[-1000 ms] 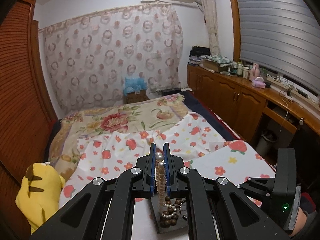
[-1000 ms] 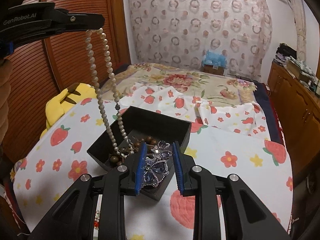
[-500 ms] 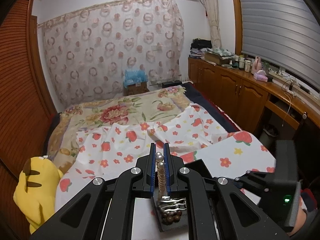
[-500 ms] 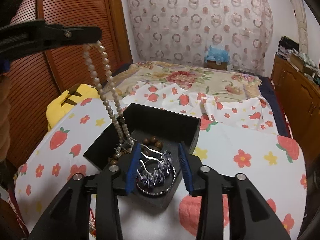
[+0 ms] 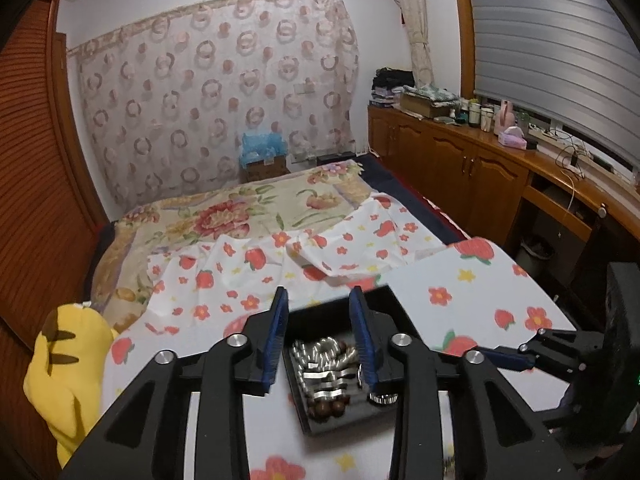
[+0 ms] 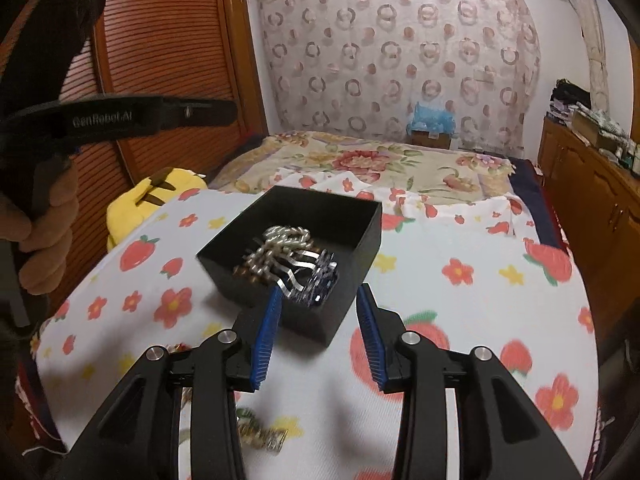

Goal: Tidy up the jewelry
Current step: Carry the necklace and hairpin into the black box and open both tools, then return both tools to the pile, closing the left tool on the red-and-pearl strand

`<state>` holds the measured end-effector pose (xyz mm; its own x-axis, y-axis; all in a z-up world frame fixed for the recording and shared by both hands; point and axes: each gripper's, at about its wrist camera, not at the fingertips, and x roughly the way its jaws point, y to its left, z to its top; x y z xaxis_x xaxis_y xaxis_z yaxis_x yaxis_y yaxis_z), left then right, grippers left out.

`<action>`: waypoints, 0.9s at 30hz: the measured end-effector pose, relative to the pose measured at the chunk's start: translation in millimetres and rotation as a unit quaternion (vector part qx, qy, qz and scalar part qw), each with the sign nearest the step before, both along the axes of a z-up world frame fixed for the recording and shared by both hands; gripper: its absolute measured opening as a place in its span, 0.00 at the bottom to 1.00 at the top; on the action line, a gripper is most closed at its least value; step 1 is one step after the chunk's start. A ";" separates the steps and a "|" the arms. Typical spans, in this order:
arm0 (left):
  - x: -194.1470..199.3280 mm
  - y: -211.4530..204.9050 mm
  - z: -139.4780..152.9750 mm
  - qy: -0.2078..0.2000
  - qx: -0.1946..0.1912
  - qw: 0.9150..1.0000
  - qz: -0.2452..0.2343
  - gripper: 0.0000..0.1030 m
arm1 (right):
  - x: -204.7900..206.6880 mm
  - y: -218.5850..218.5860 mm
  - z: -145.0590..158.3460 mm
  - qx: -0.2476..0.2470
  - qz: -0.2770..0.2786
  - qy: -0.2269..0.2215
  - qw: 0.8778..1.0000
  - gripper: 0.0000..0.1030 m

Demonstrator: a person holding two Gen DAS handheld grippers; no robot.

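**Pearls dropped, both grippers empty over the box**

The pearl strand that hung pinched in the left gripper (image 5: 318, 322) a second ago is gone from its jaws, and the comb the right gripper (image 6: 316, 330) was setting in half a second back now lies clear of it. The left jaws are opening, nothing between them. The right jaws stand part open and empty, pulled to the near side of the black box (image 6: 362, 240).

Out from the fingers: in the left view the pearl necklace (image 5: 320, 354) is heaped in the box just below and between the blue pads, brown beads (image 5: 326, 408) toward the frame's bottom. In the right view the jewelled hair comb (image 6: 308, 276) rests in the box just above the left pad, long axis running lower left to upper right.

More jewellery (image 6: 260, 434) lies loose on the strawberry cloth (image 6: 460, 320) at lower centre, under the right gripper, likely the next pick, and that hand is nearer.
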<state>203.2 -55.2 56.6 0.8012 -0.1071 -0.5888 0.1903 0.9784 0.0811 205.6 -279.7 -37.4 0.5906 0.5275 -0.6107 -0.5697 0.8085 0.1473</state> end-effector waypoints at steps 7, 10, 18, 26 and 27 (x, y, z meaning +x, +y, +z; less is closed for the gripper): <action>-29.8 13.9 -22.3 0.007 -0.009 1.000 0.000 0.58 | -30.3 -4.1 -8.3 -0.007 0.017 0.009 1.000 0.40; -39.5 21.6 -34.4 0.016 -0.007 1.000 0.001 0.62 | -43.6 -1.8 -14.4 -0.016 0.027 0.012 0.999 0.40; -68.9 34.4 -69.7 0.049 -0.017 0.999 -0.004 0.62 | -75.7 6.6 -33.6 -0.049 0.066 0.024 0.996 0.30; -101.1 31.7 -97.3 0.069 -0.030 0.997 -0.020 0.60 | -89.7 12.5 -50.7 -0.076 0.091 0.049 0.992 0.22; -104.6 30.7 -100.1 0.072 -0.032 0.997 -0.024 0.57 | -90.0 12.2 -50.9 -0.077 0.092 0.050 0.992 0.21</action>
<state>98.6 -24.6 -43.5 0.7022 -0.1849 -0.6876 0.2429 0.9700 -0.0127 115.6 -267.5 -88.2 0.4263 0.5165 -0.7426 -0.6979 0.7101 0.0933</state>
